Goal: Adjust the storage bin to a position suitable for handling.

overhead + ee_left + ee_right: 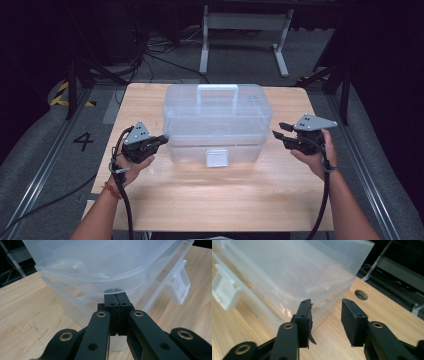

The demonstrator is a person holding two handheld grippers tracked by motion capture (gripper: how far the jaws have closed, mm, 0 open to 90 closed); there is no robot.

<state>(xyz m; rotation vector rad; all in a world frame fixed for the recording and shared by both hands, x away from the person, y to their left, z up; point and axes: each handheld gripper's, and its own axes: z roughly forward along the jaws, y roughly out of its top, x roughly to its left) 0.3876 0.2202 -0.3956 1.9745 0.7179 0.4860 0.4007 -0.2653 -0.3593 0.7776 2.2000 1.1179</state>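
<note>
A clear plastic storage box (217, 120) stands in the middle of the wooden table (215, 195), with a handle (217, 90) on its lid and a white latch (217, 157) at the front. My left gripper (164, 140) is at the box's left front corner. Its jaws are shut pad to pad, and the tips (117, 296) sit just under the lid rim of the box (100, 262). My right gripper (279, 130) hovers off the right front corner. It is open (325, 312) with nothing between its pads, and the box wall (287, 272) is close ahead.
The latch (178, 285) hangs down the front wall. A round hole (361, 294) is cut in the tabletop behind the box's right side. A white metal stand (245, 30) and cables lie on the floor beyond the table. Bare wood stretches in front of the box.
</note>
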